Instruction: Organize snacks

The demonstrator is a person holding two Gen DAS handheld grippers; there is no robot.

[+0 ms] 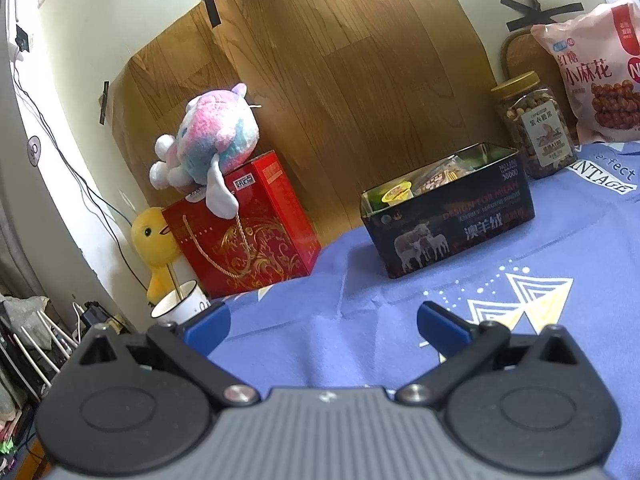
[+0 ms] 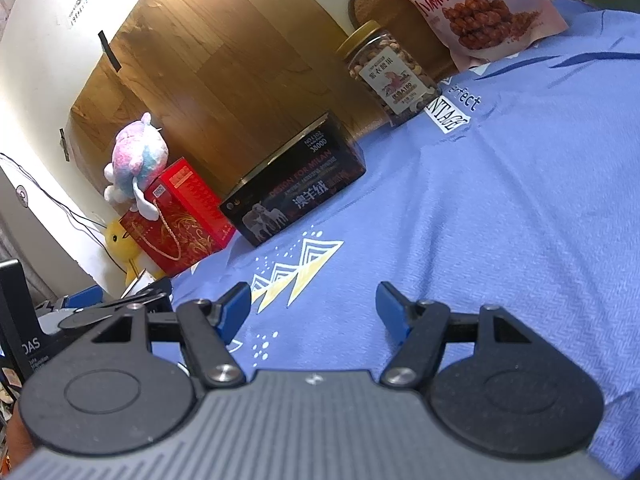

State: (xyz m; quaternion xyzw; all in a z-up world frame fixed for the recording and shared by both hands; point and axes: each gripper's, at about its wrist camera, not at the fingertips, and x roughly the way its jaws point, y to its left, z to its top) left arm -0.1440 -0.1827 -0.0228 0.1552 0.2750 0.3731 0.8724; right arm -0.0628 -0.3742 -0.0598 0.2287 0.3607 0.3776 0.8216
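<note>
A black tin box [image 1: 448,216] with sheep printed on its side stands open on the blue cloth; small packed snacks show inside it, one with a yellow lid [image 1: 397,193]. The same tin [image 2: 296,192] appears in the right wrist view. Behind it stands a clear nut jar [image 1: 534,126] [image 2: 390,74] with a gold lid, and a pink snack bag [image 1: 592,72] [image 2: 472,8] leans at the back right. My left gripper [image 1: 322,322] is open over the cloth, short of the tin, with nothing between its blue pads. My right gripper [image 2: 314,306] is open too, empty, over the cloth.
A red gift box [image 1: 244,232] [image 2: 176,220] with a plush toy [image 1: 208,140] on top stands at the left, beside a yellow duck toy [image 1: 154,240] and a white cup [image 1: 178,304]. Wood-pattern boards [image 1: 340,80] line the wall. The left gripper's body [image 2: 112,304] shows at the right view's left edge.
</note>
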